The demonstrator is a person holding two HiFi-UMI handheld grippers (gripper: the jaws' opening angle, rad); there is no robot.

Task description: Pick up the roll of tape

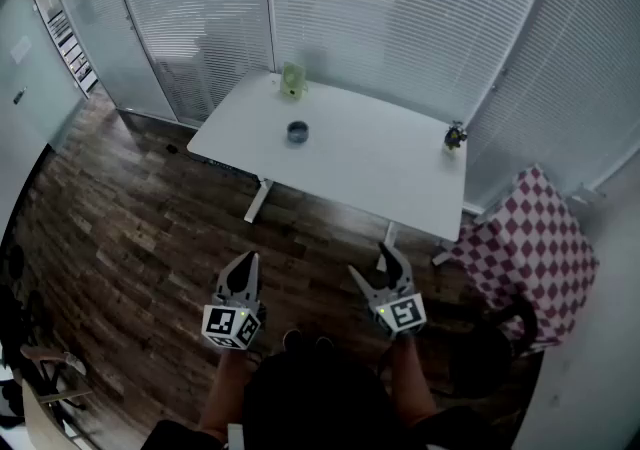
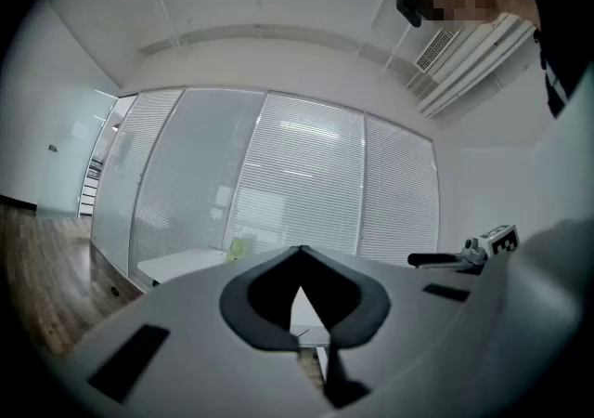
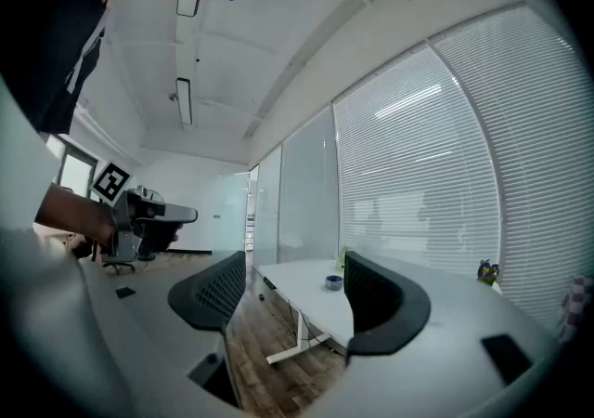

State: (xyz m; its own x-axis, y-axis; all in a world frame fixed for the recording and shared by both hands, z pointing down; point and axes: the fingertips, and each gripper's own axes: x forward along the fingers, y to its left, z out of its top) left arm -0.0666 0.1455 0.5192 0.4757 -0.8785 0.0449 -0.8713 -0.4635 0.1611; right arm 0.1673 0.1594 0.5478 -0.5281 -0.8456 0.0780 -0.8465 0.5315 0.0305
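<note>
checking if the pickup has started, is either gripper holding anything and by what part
Nothing is held. The right gripper stands open and empty, the left gripper is shut on nothing, and the roll of tape lies untouched on the white table.

White table (image 1: 380, 158), green object (image 1: 292, 81), checkered cloth (image 1: 535, 238)

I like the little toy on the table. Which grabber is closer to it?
Right. The right gripper is short of the table, nearly in line with the toy. The left gripper is level with it but farther left.
</note>
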